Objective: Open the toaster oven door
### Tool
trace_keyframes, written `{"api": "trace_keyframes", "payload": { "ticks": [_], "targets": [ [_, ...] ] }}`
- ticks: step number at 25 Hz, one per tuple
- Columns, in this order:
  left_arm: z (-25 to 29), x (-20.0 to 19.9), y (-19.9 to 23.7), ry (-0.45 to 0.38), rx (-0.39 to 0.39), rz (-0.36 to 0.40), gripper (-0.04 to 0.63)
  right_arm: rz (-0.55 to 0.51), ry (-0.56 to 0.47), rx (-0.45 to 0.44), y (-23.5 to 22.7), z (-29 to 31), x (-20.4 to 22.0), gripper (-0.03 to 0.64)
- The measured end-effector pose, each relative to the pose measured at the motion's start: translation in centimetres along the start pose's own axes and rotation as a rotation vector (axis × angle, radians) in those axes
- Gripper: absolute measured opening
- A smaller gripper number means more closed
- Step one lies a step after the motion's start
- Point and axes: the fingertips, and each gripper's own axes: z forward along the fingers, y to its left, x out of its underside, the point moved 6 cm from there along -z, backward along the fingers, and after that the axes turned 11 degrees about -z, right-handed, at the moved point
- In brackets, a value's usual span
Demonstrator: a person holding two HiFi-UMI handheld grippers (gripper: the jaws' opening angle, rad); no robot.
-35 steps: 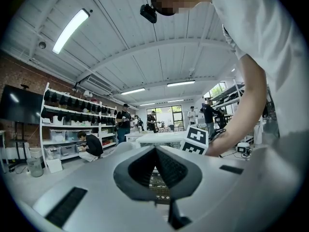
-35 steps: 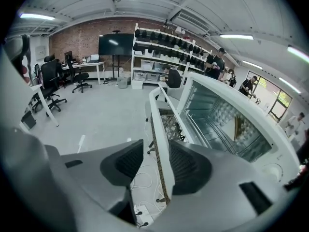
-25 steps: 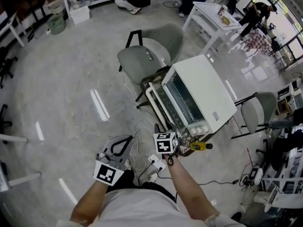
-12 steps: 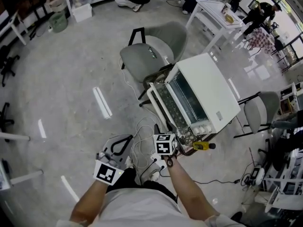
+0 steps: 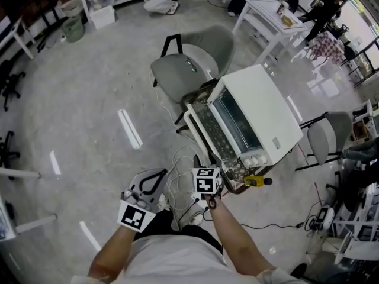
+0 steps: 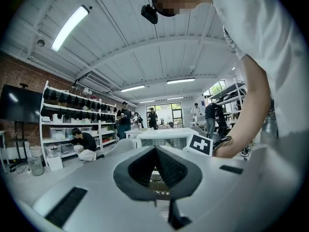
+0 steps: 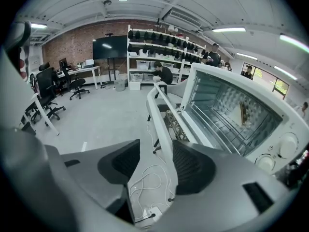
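A white toaster oven (image 5: 260, 114) stands on a low dark stand, with its glass door (image 5: 204, 132) hanging down open and the wire rack inside showing (image 7: 231, 115). My right gripper (image 5: 198, 161) is at the door's near end. In the right gripper view its jaws (image 7: 154, 161) stand wide open, and the door's white handle bar (image 7: 161, 115) runs up from the gap without touching either pad. My left gripper (image 5: 153, 177) is held back near my body, shut on nothing (image 6: 155, 166). The oven (image 6: 161, 138) shows small beyond it.
A grey chair (image 5: 189, 64) stands behind the oven and another (image 5: 323, 138) to its right. White cables and a power strip (image 5: 183, 209) lie on the floor under my right gripper. A yellow object (image 5: 251, 181) sits beside the oven's near corner. A white table (image 5: 266, 22) stands far back.
The head view has shifted slightly. Both grippers and the open door stay where they were.
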Motion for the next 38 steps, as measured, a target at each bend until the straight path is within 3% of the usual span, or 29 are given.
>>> {"api": "trace_keyframes", "payload": {
  "ticks": [20,27,38],
  "targets": [
    [-1.1,0.8,0.7,0.026,-0.020,-0.022,0.017,0.005,0.052,-0.026,2.2,1.0,2.0,0.218],
    [-1.3,1.3,0.6,0.043,-0.013,0.004,0.016,0.004,0.074,-0.036,3.0,2.0,2.9,0.185],
    [-1.8,2.5,1.2,0.080,-0.039,-0.020,0.015,0.003,0.089,-0.063,3.8,3.5,3.4,0.158]
  ]
}}
